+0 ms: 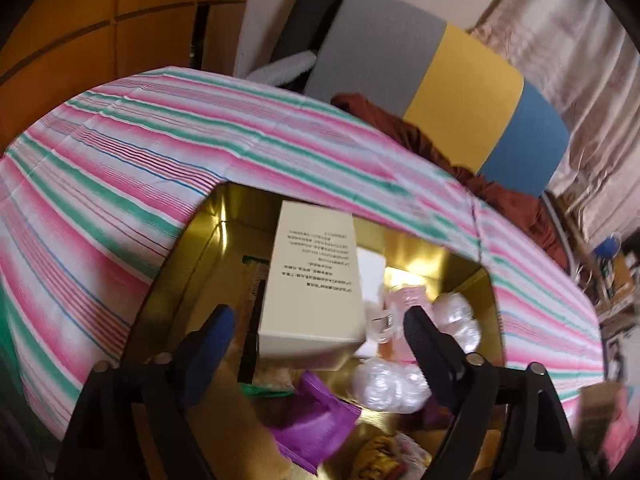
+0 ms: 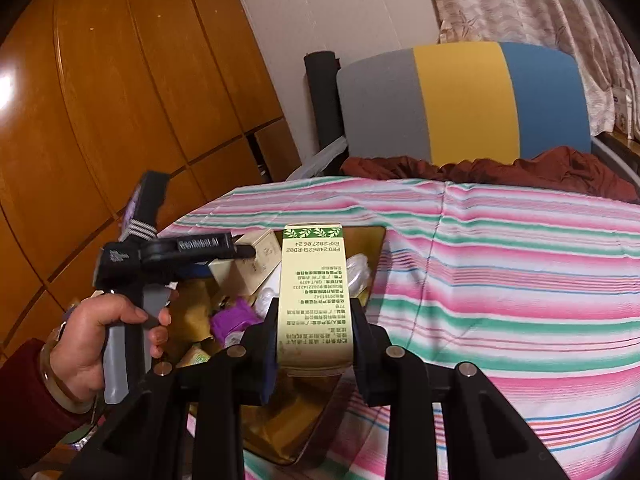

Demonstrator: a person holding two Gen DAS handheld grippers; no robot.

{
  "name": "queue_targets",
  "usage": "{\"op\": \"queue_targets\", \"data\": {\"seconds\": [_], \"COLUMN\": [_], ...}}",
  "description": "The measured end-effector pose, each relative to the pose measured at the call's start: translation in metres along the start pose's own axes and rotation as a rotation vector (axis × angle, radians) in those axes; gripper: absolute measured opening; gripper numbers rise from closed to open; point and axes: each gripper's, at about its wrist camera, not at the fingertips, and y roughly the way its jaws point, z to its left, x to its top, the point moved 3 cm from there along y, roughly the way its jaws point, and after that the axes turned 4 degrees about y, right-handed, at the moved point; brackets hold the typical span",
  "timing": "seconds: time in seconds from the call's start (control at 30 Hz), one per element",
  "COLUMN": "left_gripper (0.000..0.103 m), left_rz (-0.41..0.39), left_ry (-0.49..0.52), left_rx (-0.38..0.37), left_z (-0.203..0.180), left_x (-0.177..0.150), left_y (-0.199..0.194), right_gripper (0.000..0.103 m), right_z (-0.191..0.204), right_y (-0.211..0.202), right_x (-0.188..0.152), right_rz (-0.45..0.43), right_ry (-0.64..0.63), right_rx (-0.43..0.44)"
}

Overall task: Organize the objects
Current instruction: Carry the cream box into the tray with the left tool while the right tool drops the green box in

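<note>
Left wrist view: the left gripper hangs with jaws apart over a gold tin on the striped cloth — a cream box lies inside, at twelve o'clock from the fingertips.

Right wrist view: the right gripper clamps a green-topped carton; wooden panelling at ten o'clock, a striped chair back at one.

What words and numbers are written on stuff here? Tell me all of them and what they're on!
"PRO:240625HRD02" and "EXP:2027.06.24": upside down on the pale yellow carton with the green leaf band, gripped by the right gripper.
"GenRobot.AI": upside down on the black left gripper.
Small Chinese print on the pale yellow carton: too small to read.
Print on the cream box in the gold tin: blurred, unreadable.
</note>
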Motion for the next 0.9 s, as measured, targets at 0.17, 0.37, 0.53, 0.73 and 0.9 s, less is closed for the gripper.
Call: {"op": "queue_targets", "data": {"seconds": [0.17, 0.37, 0.53, 0.73, 0.9], "left_gripper": [0.101, 0.103, 0.103, 0.103, 0.103], "left_rz": [-0.1, -0.197, -0.198, -0.144, -0.141], "left_ry": [-0.056, 0.001, 0.027, 0.055, 0.048], "left_rx": [-0.038, 0.004, 0.04, 0.085, 0.09], "left_z": [0.003, -0.004, -0.008, -0.007, -0.005], "left_x": [-0.001, -0.011, -0.024, -0.035, -0.039], "left_y": [-0.042, -0.079, -0.091, -0.089, -0.096], "right_gripper": [0.03, 0.03, 0.03, 0.03, 0.03], "right_z": [0.009, 0.018, 0.025, 0.036, 0.034], "right_y": [0.005, 0.018, 0.034, 0.059, 0.082], "right_x": [-0.011, -0.029, -0.041, -0.042, -0.038], "right_rz": [0.078, 0.291, 0.456, 0.508, 0.496], "right_ry": [-0.006, -0.058, -0.04, -0.064, -0.045], "right_rx": [0.066, 0.092, 0.09, 0.016, -0.06]}}
